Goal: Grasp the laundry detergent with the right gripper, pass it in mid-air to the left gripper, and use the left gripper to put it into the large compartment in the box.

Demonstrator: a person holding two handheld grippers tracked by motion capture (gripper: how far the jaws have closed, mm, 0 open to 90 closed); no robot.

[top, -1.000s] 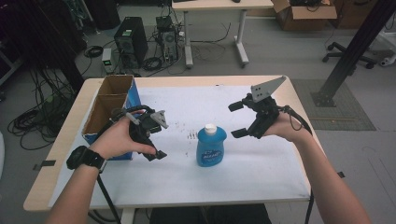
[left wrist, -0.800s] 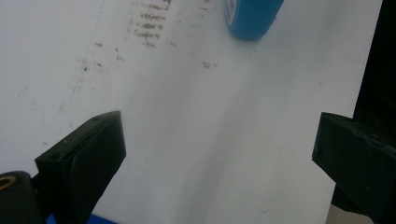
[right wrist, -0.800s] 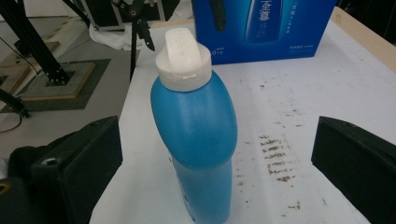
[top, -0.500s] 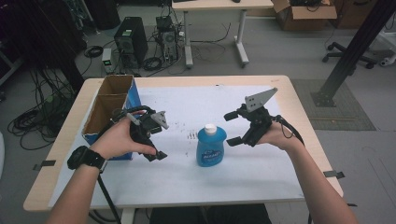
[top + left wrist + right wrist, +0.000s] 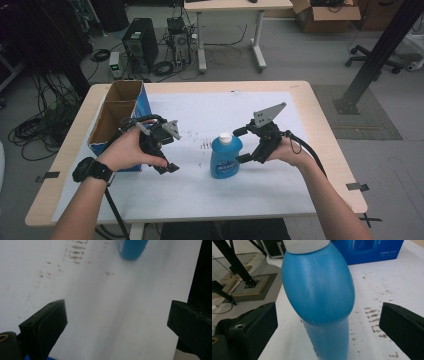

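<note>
Item: blue bottle [image 5: 225,157], white cap, upright near the middle of the desk [image 5: 300,190] on its white sheet.

Right gripper [image 5: 243,145]: jaws spread wide, one on each side of the bottle, nothing held; contact not yet made, as I read it. I judge a grasp is in hand. I'd centre on the broad upper body, keep level and close gently, since the rounded shoulder may slip.

Left gripper [image 5: 169,147]: jaws wide open, empty, over bare sheet, well apart.

Cardboard box [image 5: 117,112]: open, at the desk's left edge.
</note>
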